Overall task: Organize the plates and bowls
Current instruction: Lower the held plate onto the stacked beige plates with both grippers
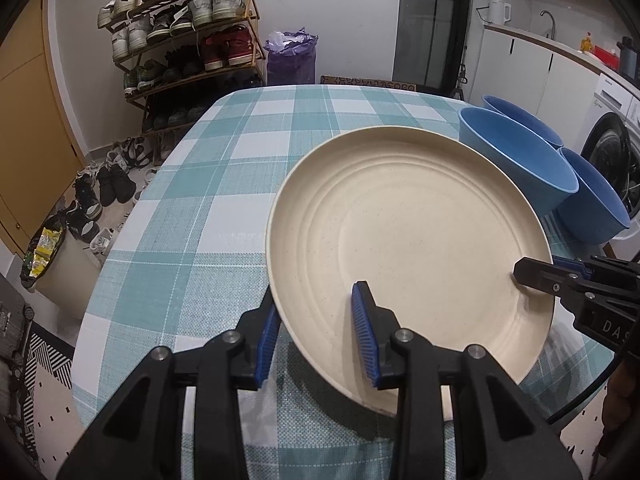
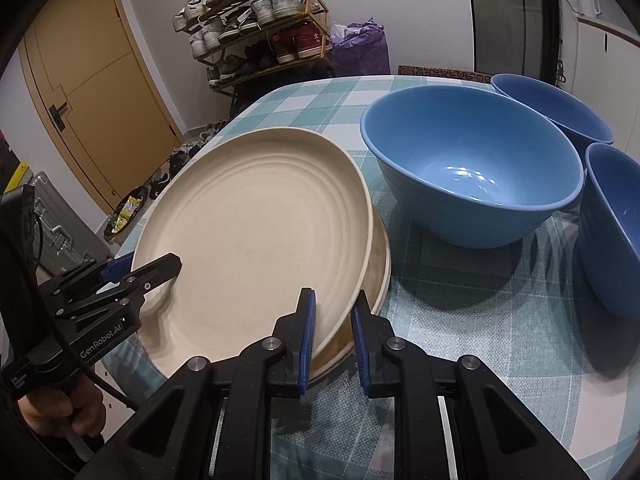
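The left gripper [image 1: 320, 340], marked "GenRobot.AI", and the right gripper [image 2: 334, 340], lettered "DAS", each pinch the rim of the tilted upper cream plate [image 2: 256, 232]. It leans on a second plate [image 2: 380, 272] on the checked tablecloth [image 1: 192, 184]. Three blue bowls [image 2: 472, 160] stand just beside.

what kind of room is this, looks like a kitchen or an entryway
Probably a small home where the kitchen meets the entry. A loaded shoe rack stands by a wooden door, a counter with a kettle and a washing machine runs along one wall, and a table with a checked cloth fills the middle.
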Demonstrator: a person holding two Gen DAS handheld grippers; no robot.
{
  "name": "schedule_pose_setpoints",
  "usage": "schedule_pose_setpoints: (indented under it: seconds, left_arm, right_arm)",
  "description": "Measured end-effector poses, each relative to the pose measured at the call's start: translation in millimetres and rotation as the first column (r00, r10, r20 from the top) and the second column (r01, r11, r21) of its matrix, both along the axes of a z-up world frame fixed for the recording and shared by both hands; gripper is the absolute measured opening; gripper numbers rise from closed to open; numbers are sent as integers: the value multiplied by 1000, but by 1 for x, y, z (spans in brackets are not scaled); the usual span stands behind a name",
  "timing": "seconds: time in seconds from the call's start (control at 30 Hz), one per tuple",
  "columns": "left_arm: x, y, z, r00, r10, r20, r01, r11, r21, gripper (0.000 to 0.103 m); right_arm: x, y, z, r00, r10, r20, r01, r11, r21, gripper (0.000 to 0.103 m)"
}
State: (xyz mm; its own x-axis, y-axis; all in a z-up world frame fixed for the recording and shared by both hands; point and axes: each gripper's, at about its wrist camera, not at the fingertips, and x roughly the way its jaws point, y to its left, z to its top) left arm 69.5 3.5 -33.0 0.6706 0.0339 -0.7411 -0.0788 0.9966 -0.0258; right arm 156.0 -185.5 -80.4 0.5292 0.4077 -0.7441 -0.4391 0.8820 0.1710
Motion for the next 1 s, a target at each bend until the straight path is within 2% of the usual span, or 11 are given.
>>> schedule_pose_setpoints:
  seconds: [0.53, 0.63, 0.73, 1.0]
  left_arm:
    - [8, -9, -10, 1000, 4, -15, -3, 997, 81, 38]
    - [10, -10, -13, 1000, -6, -29, 9, 997, 81, 39]
    - [9, -14, -15, 1000, -8, -23, 11, 993, 113, 39]
    - [7, -12, -14, 999, -21, -28, 23, 995, 93, 42]
  right_arm:
    - [-3, 17, -2, 996, 18, 82, -8, 991, -130, 19]
    - [-5, 20, -2, 994, 27, 104, -9, 986, -167, 21]
    - [-9, 25, -3, 991, 37, 131, -5, 972, -234, 24]
    - [-9, 20, -3, 994, 60, 96, -39, 978, -204, 28]
